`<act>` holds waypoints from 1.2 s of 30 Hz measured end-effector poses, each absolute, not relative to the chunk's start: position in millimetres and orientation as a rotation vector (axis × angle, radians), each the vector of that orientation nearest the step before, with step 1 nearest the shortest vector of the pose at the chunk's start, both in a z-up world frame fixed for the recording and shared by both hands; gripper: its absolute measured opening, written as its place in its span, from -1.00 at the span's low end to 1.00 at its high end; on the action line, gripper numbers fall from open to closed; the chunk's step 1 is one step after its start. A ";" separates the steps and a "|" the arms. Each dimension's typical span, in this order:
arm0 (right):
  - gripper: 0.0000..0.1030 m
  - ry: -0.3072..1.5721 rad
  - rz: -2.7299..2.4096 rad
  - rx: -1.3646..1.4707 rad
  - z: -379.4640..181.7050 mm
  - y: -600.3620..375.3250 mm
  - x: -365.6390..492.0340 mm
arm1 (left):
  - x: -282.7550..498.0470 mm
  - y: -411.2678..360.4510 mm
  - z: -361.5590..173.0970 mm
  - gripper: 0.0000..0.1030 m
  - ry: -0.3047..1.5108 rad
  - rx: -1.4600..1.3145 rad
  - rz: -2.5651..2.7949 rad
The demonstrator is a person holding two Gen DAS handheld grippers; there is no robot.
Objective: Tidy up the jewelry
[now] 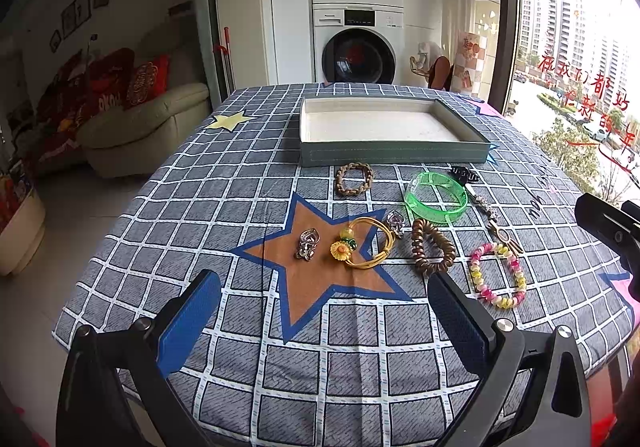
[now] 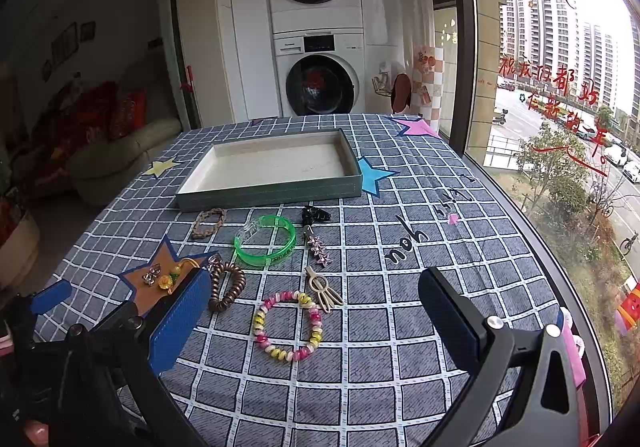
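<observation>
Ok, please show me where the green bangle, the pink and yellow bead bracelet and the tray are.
green bangle (image 2: pixel 280 249): right wrist view, on its near band.
pink and yellow bead bracelet (image 2: pixel 267 344): right wrist view, on its near-left beads.
tray (image 1: pixel 394 156): left wrist view, on its front wall.

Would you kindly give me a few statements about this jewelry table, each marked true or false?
1. The tray holds no jewelry. True.
2. The left gripper is shut on the green bangle. False: it is open, holding nothing; the bangle lies on the tablecloth.
3. The pink and yellow bead bracelet lies between the fingers of the right gripper in that view. True.
4. The braided brown bracelet sits inside the tray. False: it lies on the cloth just in front of it.
5. The sunflower charm lies on the brown star. True.
</observation>
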State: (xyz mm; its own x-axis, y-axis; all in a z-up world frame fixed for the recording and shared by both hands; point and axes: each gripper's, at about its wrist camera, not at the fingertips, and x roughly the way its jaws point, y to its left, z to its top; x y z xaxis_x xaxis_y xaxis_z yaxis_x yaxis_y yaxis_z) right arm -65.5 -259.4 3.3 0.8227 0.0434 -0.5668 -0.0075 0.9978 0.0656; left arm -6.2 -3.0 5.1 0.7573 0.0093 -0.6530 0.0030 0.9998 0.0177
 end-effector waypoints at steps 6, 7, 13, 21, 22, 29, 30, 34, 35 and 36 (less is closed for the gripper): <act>1.00 0.603 0.028 0.064 3.0 -259.2 -65.7 | -6.3 -2.8 5.1 1.00 0.712 0.018 0.003; 1.00 0.604 0.028 0.064 2.9 -259.4 -66.0 | -6.3 -2.8 5.1 1.00 0.712 0.018 0.003; 1.00 0.603 0.028 0.064 2.7 -259.4 -66.1 | -6.5 -2.8 5.1 1.00 0.712 0.018 0.003; 1.00 0.603 0.030 0.064 2.7 -259.9 -66.8 | -6.3 -2.9 5.1 1.00 0.712 0.018 0.003; 1.00 0.603 0.029 0.065 2.7 -259.9 -66.9 | -6.3 -2.9 5.1 1.00 0.712 0.018 0.003; 1.00 0.607 0.031 0.066 2.1 -259.6 -66.4 | -7.2 -2.3 4.0 1.00 0.715 0.020 0.003; 1.00 0.609 0.032 0.067 1.4 -259.5 -66.1 | -7.3 -1.8 3.0 1.00 0.717 0.020 0.003; 1.00 0.617 0.034 0.070 -0.8 -261.2 -65.0 | -6.7 -0.8 -0.1 1.00 0.728 0.020 0.003; 1.00 0.619 0.034 0.070 -1.1 -261.3 -64.1 | -6.4 -0.8 -0.8 1.00 0.731 0.021 0.003; 1.00 0.623 0.034 0.070 -1.6 -261.6 -63.2 | -5.7 -1.2 -1.5 1.00 0.734 0.022 0.002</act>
State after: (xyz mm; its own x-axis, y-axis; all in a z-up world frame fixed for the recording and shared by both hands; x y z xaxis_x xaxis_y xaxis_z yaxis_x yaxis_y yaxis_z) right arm -63.2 -261.6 -1.6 0.8118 0.0528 -0.5815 -0.0109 0.9971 0.0754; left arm -5.7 -1.2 -1.5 0.7427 0.0101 -0.6695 0.0057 0.9998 0.0213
